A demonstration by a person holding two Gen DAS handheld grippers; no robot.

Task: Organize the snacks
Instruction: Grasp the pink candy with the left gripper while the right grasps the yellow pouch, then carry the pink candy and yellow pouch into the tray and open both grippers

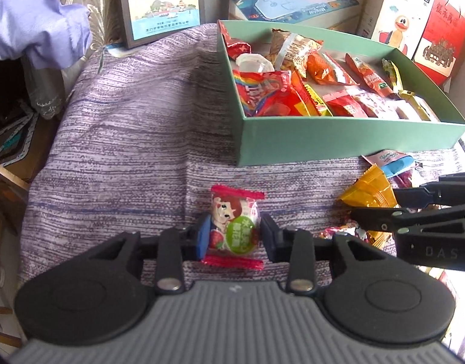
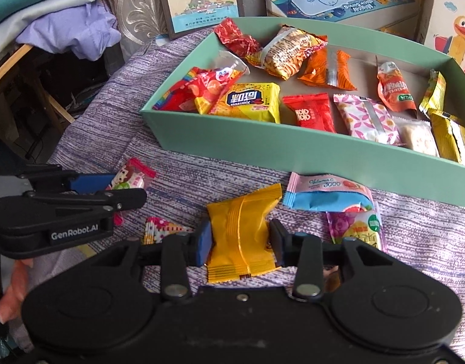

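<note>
A green box (image 1: pixel 338 139) holding several snack packets sits on the purple cloth; it also shows in the right wrist view (image 2: pixel 262 148). My left gripper (image 1: pixel 234 233) is shut on a red-edged candy packet with a cartoon girl (image 1: pixel 232 221), low over the cloth; the candy also shows in the right wrist view (image 2: pixel 129 179). My right gripper (image 2: pixel 240 242) is shut on a yellow snack packet (image 2: pixel 241 236), just in front of the box; the packet shows in the left wrist view (image 1: pixel 369 194) too.
Loose on the cloth lie a blue-and-pink Vitamin C sachet (image 2: pixel 326 194), a purple-and-yellow packet (image 2: pixel 356 227) and a small patterned candy (image 2: pixel 156 227). Printed cartons (image 1: pixel 162 3) stand behind the box. Folded clothes (image 1: pixel 35 30) lie at the left.
</note>
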